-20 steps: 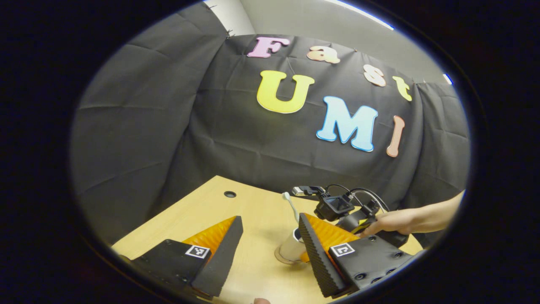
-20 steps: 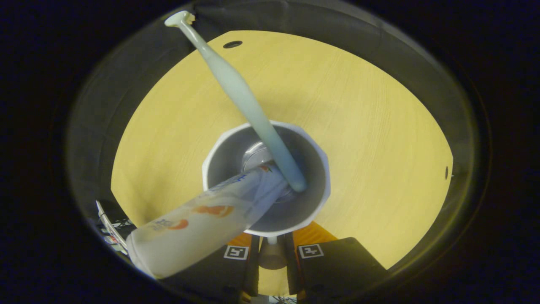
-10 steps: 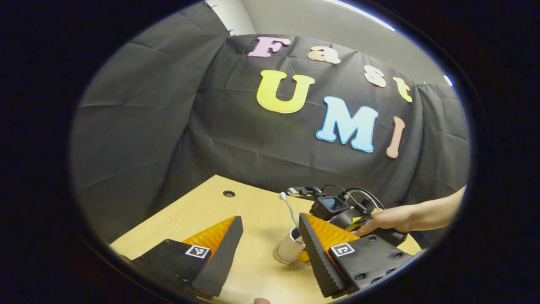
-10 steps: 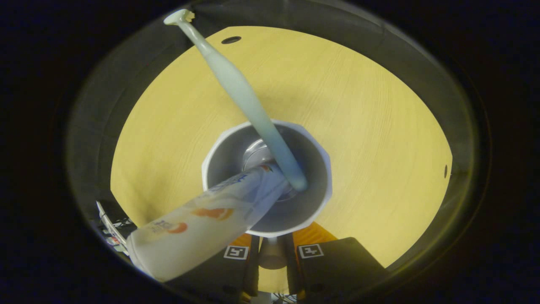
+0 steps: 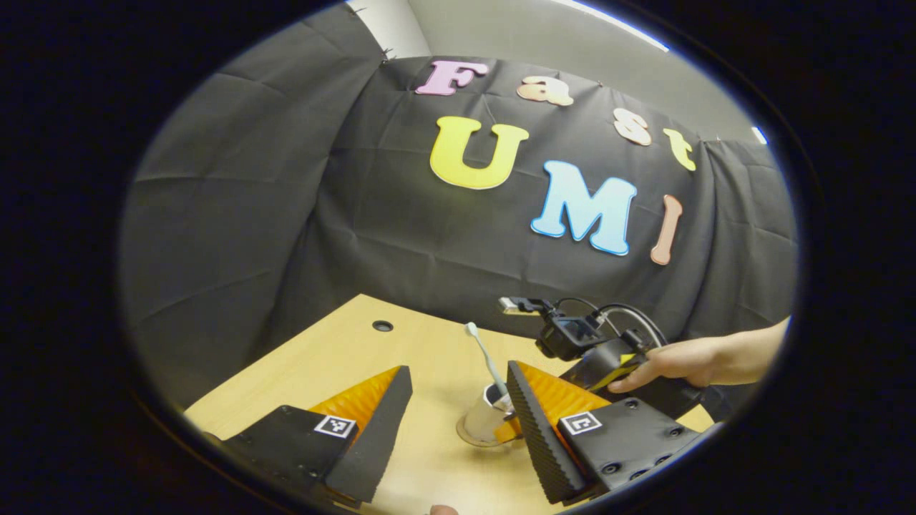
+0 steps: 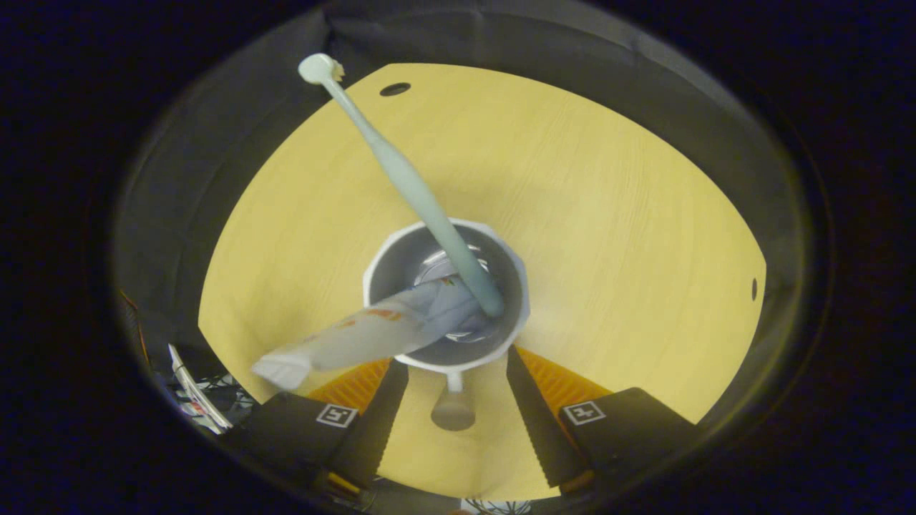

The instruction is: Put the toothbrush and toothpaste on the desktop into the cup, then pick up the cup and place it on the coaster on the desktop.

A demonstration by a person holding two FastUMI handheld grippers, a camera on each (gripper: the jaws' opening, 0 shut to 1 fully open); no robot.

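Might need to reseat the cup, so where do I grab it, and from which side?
Take the handle, coming from the right gripper's side: its stub points straight into the gap between those open jaws. The toothbrush and toothpaste lean out over the cup's rim, so a rim grip looks awkward.

The left claw (image 5: 458, 411) is showing two wedge-shaped fingers (image 5: 533, 425) with ribbed inner faces, each running back to a black block bearing a small square black-and-white marker and dark screws. The right claw (image 6: 454, 415) is showing the same wedges, ribs and markers. In the left gripper view its body is carrying a small black camera with looping black cables, and a bare-forearmed hand (image 5: 662, 361) is showing.
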